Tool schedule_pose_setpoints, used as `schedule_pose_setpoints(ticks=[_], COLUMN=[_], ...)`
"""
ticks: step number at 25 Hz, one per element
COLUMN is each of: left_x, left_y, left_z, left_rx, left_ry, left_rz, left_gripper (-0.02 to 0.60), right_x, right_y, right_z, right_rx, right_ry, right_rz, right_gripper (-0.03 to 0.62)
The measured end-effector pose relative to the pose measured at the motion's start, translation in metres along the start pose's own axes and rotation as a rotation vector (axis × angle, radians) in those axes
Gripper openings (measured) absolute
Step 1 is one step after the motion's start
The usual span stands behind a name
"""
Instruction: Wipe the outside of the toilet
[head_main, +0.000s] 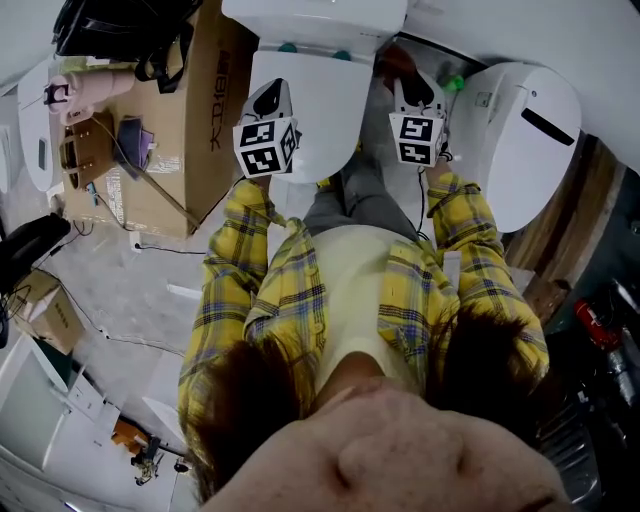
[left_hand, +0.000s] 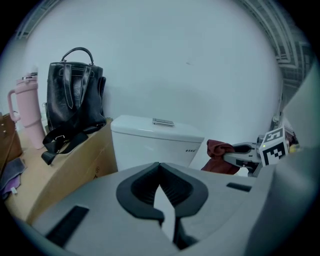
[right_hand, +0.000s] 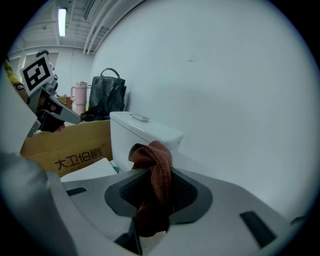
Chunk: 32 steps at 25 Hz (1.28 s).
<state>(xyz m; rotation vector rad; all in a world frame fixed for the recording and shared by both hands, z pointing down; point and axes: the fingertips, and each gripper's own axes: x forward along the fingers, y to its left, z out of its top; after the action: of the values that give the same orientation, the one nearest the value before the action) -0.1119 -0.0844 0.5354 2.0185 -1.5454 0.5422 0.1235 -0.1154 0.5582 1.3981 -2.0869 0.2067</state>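
Your right hand-held gripper (right_hand: 151, 176) pinches the rust-red cloth (right_hand: 160, 156) in the air beside the toilet (right_hand: 145, 135), your left hand-held gripper (left_hand: 160, 169) closed empty over its lid (head_main: 305, 110): a wipe about to land or just lifted, and any stroke needs the cloth flat on porcelain.

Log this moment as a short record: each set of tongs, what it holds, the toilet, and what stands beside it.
Left tongs: shut, nothing between them
Right tongs: shut on a reddish-brown cloth
Toilet: white, lid down
Beside the toilet: cardboard box, to its left in the left gripper view, with a black bag and a pink tumbler on it
Wiping: the cloth is not seen touching the toilet
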Motion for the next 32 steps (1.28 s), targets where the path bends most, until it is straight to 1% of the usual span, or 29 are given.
schedule_pose_setpoints(ticks=[6, 23, 29, 32], left_x=[-0.019, -0.070, -0.087, -0.094], left_y=[0.009, 0.008, 0.007, 0.003], left_z=[0.004, 0.001, -0.001, -0.002], left_rx=[-0.029, -0.080, -0.065, -0.070], left_ry=[-0.038, -0.107, -0.122, -0.130], left_rz=[0.027, 0.044, 0.059, 0.057], left_gripper=[0.002, 0.003, 0.002, 0.002], right_x=[-0.022, -0.075, -0.090, -0.096], right_y=[0.011, 0.035, 0.043, 0.047], right_z=[0.018, 0.046, 0.051, 0.051], right_rx=[0.018, 0.112, 0.138, 0.157], right_ry=[-0.035, -0.095, -0.108, -0.106], right_rz=[0.010, 0.023, 0.028, 0.034], right_gripper=[0.123, 0.123, 0.123, 0.123])
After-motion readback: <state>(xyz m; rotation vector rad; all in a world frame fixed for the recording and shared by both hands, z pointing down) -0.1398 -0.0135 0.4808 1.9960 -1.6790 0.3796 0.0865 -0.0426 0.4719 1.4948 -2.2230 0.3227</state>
